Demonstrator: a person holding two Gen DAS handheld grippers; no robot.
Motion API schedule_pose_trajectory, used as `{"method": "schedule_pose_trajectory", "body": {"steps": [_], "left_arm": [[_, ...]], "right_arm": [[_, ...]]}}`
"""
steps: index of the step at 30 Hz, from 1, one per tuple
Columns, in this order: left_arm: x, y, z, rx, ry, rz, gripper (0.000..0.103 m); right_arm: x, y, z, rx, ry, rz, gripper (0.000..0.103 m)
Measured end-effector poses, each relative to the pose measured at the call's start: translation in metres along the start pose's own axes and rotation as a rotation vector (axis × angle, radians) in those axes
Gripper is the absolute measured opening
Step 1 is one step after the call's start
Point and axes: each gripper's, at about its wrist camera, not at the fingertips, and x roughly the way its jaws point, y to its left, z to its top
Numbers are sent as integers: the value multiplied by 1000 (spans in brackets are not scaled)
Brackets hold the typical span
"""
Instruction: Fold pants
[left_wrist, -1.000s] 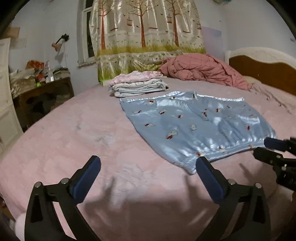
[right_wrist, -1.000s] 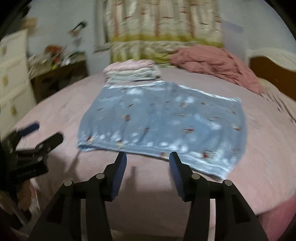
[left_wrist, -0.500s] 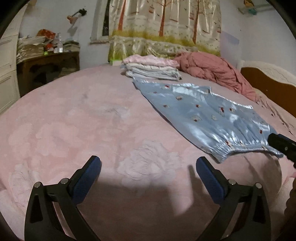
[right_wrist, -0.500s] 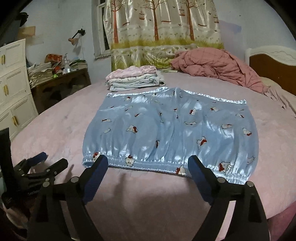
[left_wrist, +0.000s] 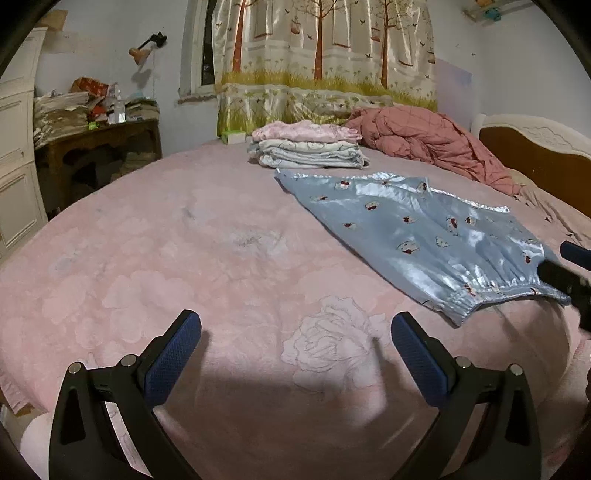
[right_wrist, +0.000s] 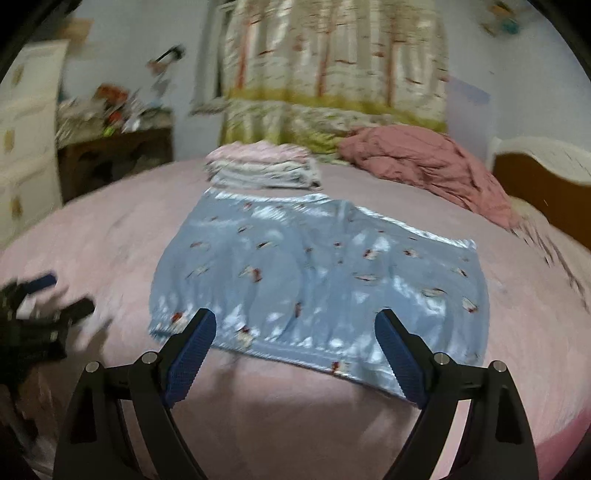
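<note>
Light blue satin pants (left_wrist: 413, 232) with small cartoon prints lie flat on the pink bed, waistband toward me; they also show in the blurred right wrist view (right_wrist: 317, 280). My left gripper (left_wrist: 295, 354) is open and empty over bare bedspread, left of the pants. My right gripper (right_wrist: 295, 350) is open and empty, its fingertips just over the waistband edge. The right gripper's tips also show at the right edge of the left wrist view (left_wrist: 569, 269), at the waistband's corner. The left gripper appears blurred at the left of the right wrist view (right_wrist: 40, 299).
A stack of folded clothes (left_wrist: 306, 147) sits beyond the pants. A crumpled red-pink quilt (left_wrist: 424, 144) lies at the back right by the headboard (left_wrist: 535, 151). A cluttered dark desk (left_wrist: 96, 147) and white drawers (left_wrist: 18, 177) stand to the left.
My right gripper has moved forward over the waistband; its view is now blurred. It went from narrow to wide open a second ago. My left gripper has drifted slightly, staying open.
</note>
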Motion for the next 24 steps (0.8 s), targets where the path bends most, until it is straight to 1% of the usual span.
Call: {"method": "schedule_pose_trajectory", "body": {"steps": [1, 3, 5, 6, 8, 11, 12, 14, 15, 16, 19, 21, 22, 23, 24], "left_arm": [[1, 1, 0, 1, 5, 6, 102], [2, 4, 0, -1, 12, 13, 102], [3, 9, 0, -7, 23, 23, 102], [5, 11, 1, -8, 31, 29, 102], [5, 15, 0, -10, 39, 48, 102], [6, 22, -3, -27, 43, 64, 102], [6, 24, -3, -32, 43, 68, 102], [7, 26, -5, -42, 45, 73, 102], [8, 28, -5, -47, 48, 75, 102], [9, 29, -6, -52, 53, 75, 102], [12, 30, -7, -61, 63, 72, 102], [12, 30, -7, -57, 61, 73, 102], [12, 31, -7, -55, 59, 73, 102], [12, 31, -8, -54, 59, 73, 102], [12, 31, -8, -54, 59, 74, 102]], "right_arm": [[2, 5, 0, -27, 6, 10, 89], [8, 20, 1, -121, 38, 46, 82], [14, 34, 0, -202, 62, 90, 79], [17, 40, 0, -239, 71, 105, 75], [24, 57, -2, -354, 93, 133, 73], [29, 80, -11, -519, 90, 132, 71], [31, 87, -15, -572, 88, 126, 69], [34, 98, -21, -635, 81, 113, 63], [36, 103, -24, -661, 78, 107, 60], [37, 106, -26, -677, 72, 99, 59], [41, 116, -26, -709, 52, 60, 59], [46, 120, -24, -718, 55, 37, 58], [49, 122, -23, -725, 57, 28, 56], [51, 125, -23, -736, 57, 18, 50], [52, 127, -23, -744, 56, 10, 49]]}}
